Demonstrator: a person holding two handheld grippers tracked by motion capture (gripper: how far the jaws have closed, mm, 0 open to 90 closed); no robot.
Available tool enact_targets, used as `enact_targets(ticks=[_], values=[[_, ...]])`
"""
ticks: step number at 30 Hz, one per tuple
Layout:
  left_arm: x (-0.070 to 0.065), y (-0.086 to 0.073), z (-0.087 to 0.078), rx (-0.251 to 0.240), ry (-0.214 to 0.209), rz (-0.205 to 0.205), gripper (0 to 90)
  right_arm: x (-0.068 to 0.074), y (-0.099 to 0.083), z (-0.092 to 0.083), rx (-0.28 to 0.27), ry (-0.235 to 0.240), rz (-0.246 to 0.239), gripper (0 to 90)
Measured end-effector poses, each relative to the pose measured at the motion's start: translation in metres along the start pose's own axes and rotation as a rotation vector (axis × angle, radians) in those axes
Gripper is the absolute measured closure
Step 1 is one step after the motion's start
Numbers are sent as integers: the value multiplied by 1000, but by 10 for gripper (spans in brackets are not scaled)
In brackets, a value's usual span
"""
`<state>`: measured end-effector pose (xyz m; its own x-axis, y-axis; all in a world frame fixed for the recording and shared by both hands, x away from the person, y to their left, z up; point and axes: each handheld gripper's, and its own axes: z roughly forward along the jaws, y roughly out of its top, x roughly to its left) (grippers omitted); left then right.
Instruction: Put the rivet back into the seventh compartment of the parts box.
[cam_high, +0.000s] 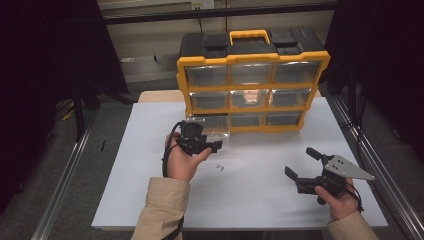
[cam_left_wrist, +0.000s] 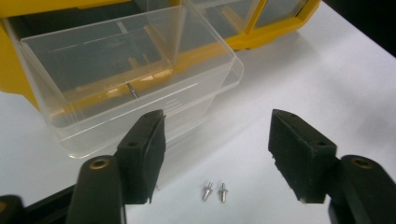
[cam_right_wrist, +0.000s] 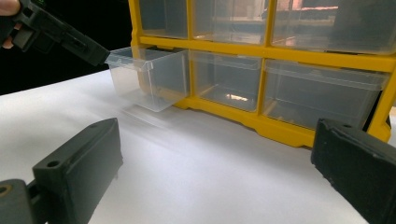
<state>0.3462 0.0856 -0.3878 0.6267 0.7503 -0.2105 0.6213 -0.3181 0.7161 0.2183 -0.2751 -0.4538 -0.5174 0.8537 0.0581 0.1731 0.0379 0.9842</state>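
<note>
A yellow and black drawer cabinet (cam_high: 252, 60) stands at the back of the white table (cam_high: 150, 200). Its bottom left clear drawer (cam_left_wrist: 116, 70) is pulled out, and one small screw (cam_left_wrist: 132, 89) lies inside it. Two more small metal screws (cam_left_wrist: 215, 192) lie on the table in front of the drawer, also in the high view as screws (cam_high: 220, 167). My left gripper (cam_left_wrist: 217, 121) is open just above and short of these two screws, close to the drawer's front. My right gripper (cam_high: 301, 161) is open and empty at the right, well away from the cabinet.
The cabinet has three rows of clear drawers (cam_right_wrist: 322, 91), the others pushed in. Metal rails (cam_high: 372, 160) run along both sides of the table. The left gripper (cam_right_wrist: 60, 35) shows at the top left of the right gripper view, next to the open drawer (cam_right_wrist: 149, 77).
</note>
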Motion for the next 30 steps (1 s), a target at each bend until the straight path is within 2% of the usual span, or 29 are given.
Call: enact_targets(ticks=[1,5,6,10,11,13,24,25,30], values=[[-1,-1,1,-12,-6,-11,345,0,0,0,-2,1,3,16],[-1,-5,4,-11,0,16,260,0,0,0,-1,2,0,16],[-2,-6,5,-25,-1,-1,243,0,0,0,0,-1,-1,16],[0,-10,6,-13,0,14,226,0,0,0,1,3,-3,16],[-1,-11,8,-27,-1,-2,216,0,0,0,3,4,-8,16],[1,-14,8,-10,3,31,200,0,0,0,-1,-1,0,16],[1,-22,15,-3,16,45,149,0,0,0,1,9,-7,16],[1,-23,15,9,18,49,148,0,0,0,1,7,-9,16],[1,-28,19,0,15,42,145,0,0,0,2,8,-7,16]])
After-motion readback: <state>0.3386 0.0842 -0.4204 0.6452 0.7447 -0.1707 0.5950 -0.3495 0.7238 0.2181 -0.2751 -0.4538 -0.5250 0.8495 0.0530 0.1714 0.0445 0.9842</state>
